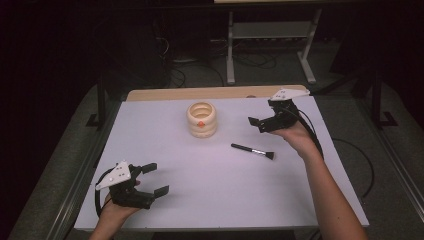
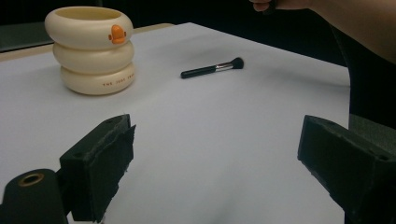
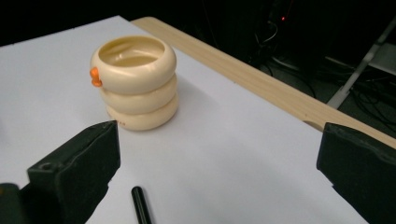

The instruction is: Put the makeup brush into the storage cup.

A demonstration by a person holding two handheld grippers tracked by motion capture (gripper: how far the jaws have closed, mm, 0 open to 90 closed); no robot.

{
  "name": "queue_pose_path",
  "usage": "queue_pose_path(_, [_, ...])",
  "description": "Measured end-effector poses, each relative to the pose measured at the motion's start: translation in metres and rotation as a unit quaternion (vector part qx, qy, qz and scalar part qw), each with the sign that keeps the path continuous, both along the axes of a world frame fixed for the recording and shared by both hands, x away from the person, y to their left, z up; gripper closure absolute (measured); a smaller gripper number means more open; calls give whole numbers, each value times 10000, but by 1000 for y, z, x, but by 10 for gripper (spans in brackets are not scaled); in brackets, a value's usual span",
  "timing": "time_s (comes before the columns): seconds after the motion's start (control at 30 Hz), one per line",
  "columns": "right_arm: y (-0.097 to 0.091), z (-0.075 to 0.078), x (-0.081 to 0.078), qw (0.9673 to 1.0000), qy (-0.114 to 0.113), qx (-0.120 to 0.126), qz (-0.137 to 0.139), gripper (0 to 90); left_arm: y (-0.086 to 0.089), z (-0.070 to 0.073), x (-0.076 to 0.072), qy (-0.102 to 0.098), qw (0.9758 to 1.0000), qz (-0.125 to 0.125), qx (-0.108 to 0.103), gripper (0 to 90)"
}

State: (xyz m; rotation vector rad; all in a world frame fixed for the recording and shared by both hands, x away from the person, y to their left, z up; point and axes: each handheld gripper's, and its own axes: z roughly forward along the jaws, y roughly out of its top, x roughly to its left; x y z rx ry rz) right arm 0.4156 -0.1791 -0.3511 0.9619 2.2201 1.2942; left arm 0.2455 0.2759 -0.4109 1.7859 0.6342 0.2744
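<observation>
Now, brush: a black makeup brush [image 1: 252, 150] is seen lying flat on the white table [image 1: 215, 195], right of centre, bristles toward the right edge.
Cup: a cream ringed cup [image 1: 202, 119] with an orange mark is set upright behind the brush, apart from it.
Right gripper [image 1: 261, 123]: held above the table near the far right corner, just beyond the brush; jaws are spread wide, nothing held.
Left gripper [image 1: 153, 179]: held low near the front left corner; jaws are parted, empty.
Open room: bare white surface is left between the two grippers.
Edges: a wooden strip [image 1: 210, 93] is seen along the far edge.
Room: dark floor, cables and a metal frame [image 1: 270, 35] are seen behind.
</observation>
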Motion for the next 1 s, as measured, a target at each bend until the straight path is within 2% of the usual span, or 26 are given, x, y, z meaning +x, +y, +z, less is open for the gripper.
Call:
queue_pose_path(0.07, [2,-1,0,9998,61,-150,70,0,0,0,0,-1,10000,1,-5,99])
queue_pose_path(0.2, [3,-2,0,9996,120,-208,117,0,0,0,0,-1,10000,-6,-5,100])
queue_pose_path(0.23, [4,-4,1,9991,243,-309,176,0,0,0,0,27,10000,-1,-15,99])
queue_pose_path(0.4, [6,-6,3,9980,415,-420,238,0,0,0,0,5,10000,1,-9,100])
queue_pose_path(0.5, [8,-10,4,9957,639,-606,286,0,0,0,0,4,10000,-1,2,99])
queue_pose_path(0.63, [9,-12,5,9939,737,-729,370,0,0,0,0,35,10000,5,-14,99])
queue_pose_path(0.7, [11,-14,6,9920,874,-823,402,0,-1,0,0,37,10000,-5,-9,99])
queue_pose_path(1.0, [14,-14,9,9868,1035,-1155,459,18,0,0,0,38,10000,-1,-18,99])
